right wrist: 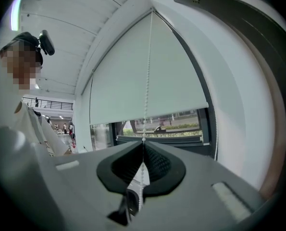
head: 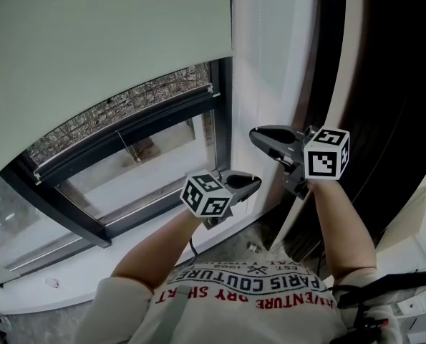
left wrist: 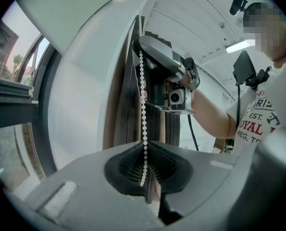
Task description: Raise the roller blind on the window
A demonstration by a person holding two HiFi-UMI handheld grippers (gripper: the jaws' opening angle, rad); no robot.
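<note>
The pale roller blind (head: 91, 41) covers the upper part of the window, and its bottom bar (right wrist: 147, 115) hangs above the exposed glass. A white bead chain (left wrist: 143, 95) runs straight down beside the window frame. My left gripper (left wrist: 145, 146) is shut on the chain, which passes between its ribbed pads. My right gripper (right wrist: 143, 143) is shut on the same chain higher up, and it shows above the left one (left wrist: 141, 46). In the head view the right gripper (head: 255, 135) sits above and right of the left gripper (head: 254, 184), both close to the white wall strip.
A dark window frame (head: 127, 131) and a white sill (head: 69, 278) lie below the blind. A dark panel (head: 391, 84) stands at the right behind my right arm. A second strand of chain (right wrist: 216, 141) hangs along the white wall.
</note>
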